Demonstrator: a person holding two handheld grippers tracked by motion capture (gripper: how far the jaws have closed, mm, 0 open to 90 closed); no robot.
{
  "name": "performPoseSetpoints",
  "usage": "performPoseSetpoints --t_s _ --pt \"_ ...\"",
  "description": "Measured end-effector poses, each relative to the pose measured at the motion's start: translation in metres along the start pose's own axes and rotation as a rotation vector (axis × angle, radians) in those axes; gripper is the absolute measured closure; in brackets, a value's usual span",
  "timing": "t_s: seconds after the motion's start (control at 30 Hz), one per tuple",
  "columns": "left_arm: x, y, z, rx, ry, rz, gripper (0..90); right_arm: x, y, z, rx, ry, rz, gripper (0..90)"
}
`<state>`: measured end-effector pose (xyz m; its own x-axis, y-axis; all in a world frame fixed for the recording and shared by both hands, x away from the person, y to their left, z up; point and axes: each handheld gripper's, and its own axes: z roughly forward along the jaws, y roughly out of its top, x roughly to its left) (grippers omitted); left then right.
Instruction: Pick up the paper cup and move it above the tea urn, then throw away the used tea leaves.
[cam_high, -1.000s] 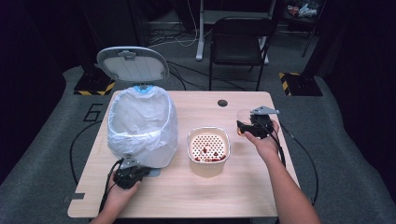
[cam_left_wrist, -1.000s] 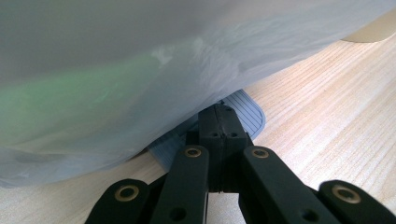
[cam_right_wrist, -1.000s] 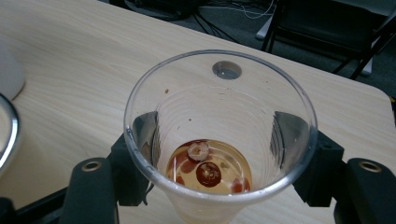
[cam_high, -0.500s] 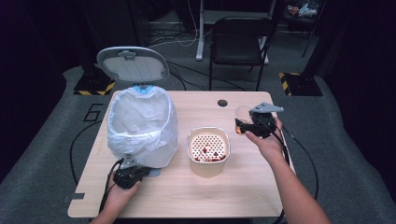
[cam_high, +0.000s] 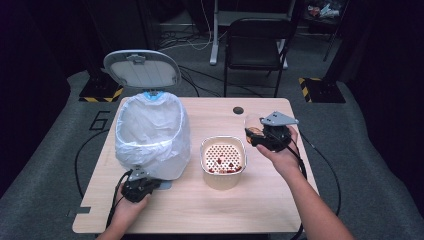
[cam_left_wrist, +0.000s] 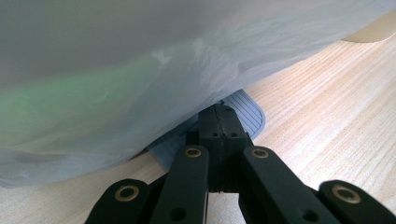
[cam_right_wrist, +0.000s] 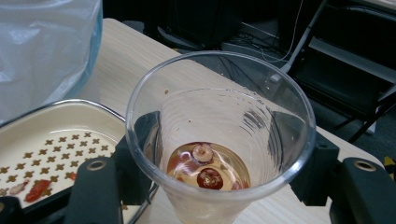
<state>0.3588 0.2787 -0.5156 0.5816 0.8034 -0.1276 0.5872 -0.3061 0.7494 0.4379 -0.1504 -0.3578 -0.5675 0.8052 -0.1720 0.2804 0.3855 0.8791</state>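
A clear plastic cup holds a little pale liquid and a few red fruit pieces. My right gripper is shut on its sides and holds it upright just right of a cream strainer bowl. That bowl has a perforated insert with red bits on it. In the high view the cup and right gripper are above the table's right part. My left gripper is shut, its tips resting on the ribbed grey pedal of a bin lined with a white bag.
The bin's lid stands open at the back. A small dark hole marks the table's far side. A black chair and cables lie beyond the table. The bowl's rim lies close to the cup's left.
My right gripper has carried the cup a little to the left, closer to the strainer bowl. The left gripper has stayed on the pedal.
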Motion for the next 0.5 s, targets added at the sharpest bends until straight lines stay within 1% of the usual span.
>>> performPoseSetpoints --t_s 0.07,0.1,0.13,0.2,0.27,0.37,0.4,0.43,0.5 --pt "0.0 0.0 0.0 0.0 0.0 0.0 90.0 0.003 0.001 -0.001 -0.008 0.002 -0.001 35.0" --pt "0.0 0.0 0.0 0.0 0.0 0.0 90.0 0.004 0.002 -0.001 -0.008 0.003 -0.008 35.0" --pt "0.002 0.0 0.0 0.001 -0.009 0.02 90.0 0.005 0.002 -0.002 -0.009 0.005 -0.014 35.1" --pt "0.001 0.0 0.0 0.001 -0.008 0.018 90.0 0.009 0.003 -0.002 -0.007 -0.006 -0.037 35.1" --pt "0.001 0.0 0.0 0.001 -0.007 0.016 90.0 0.013 0.003 -0.002 -0.003 -0.02 -0.077 35.1" --pt "0.001 0.0 0.0 0.002 -0.006 0.015 90.0 0.022 0.003 -0.002 0.001 -0.055 -0.138 35.3" --pt "0.001 0.0 0.0 0.001 -0.006 0.015 90.0 0.024 0.003 -0.003 0.003 -0.064 -0.169 35.3" --pt "0.001 0.0 0.0 0.002 -0.006 0.016 90.0 0.027 0.003 -0.002 0.002 -0.068 -0.183 35.3" --pt "0.001 0.0 0.0 -0.002 -0.009 0.014 90.0 0.031 0.003 -0.002 0.009 -0.078 -0.228 35.4"
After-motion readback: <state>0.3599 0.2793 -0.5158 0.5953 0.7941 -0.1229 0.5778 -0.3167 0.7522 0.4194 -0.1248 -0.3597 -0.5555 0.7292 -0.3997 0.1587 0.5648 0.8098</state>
